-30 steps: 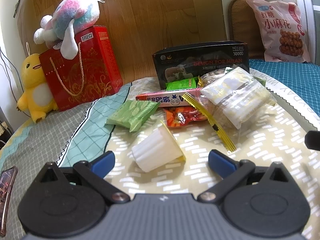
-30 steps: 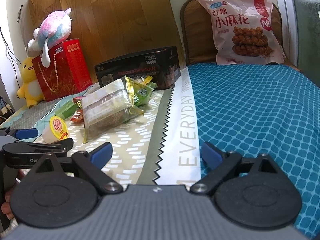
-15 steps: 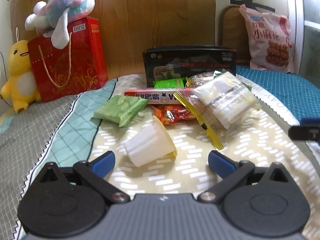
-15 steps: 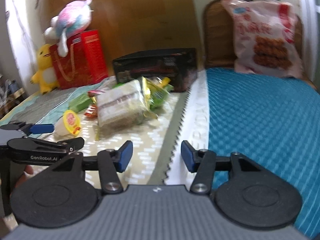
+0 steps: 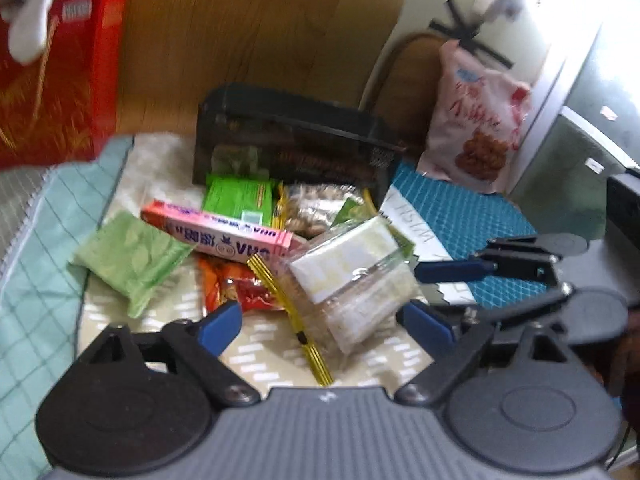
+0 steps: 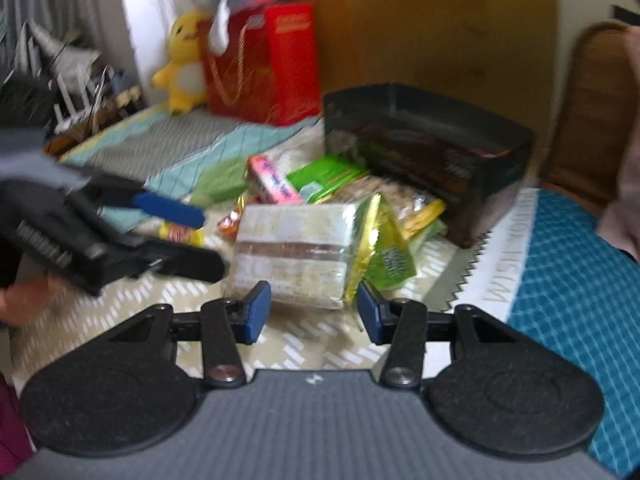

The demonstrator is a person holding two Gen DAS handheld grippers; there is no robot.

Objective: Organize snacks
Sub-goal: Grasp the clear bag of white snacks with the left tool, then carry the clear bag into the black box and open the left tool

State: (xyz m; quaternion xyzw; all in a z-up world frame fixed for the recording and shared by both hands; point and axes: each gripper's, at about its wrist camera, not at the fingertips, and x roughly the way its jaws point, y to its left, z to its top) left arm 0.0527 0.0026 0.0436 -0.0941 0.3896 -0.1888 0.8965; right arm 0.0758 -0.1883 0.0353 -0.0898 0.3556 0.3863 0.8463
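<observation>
A pile of snacks lies on the bed in front of a black box (image 5: 292, 144) (image 6: 432, 148). A clear bag of pale biscuits (image 5: 356, 284) (image 6: 292, 252) with a gold seal lies nearest. Behind it are a pink carton (image 5: 224, 232) (image 6: 274, 182), a light green packet (image 5: 128, 256), a bright green packet (image 5: 240, 192) and an orange-red packet (image 5: 240, 288). My left gripper (image 5: 324, 326) is open just short of the biscuit bag. My right gripper (image 6: 314, 310) is open, its jaws either side of the bag's near end. A jelly cup (image 6: 180, 234) shows behind the left gripper.
A red gift bag (image 5: 52, 96) (image 6: 264, 64) with plush toys (image 6: 184, 60) stands at the back left. A large pink snack bag (image 5: 476, 120) leans on a wicker chair at the back right. A teal blanket (image 6: 568, 264) covers the right side.
Both grippers have moved forward to the biscuit bag and turned toward each other. The right jaws have opened wider than half a second ago. The jelly cup has left the left wrist view.
</observation>
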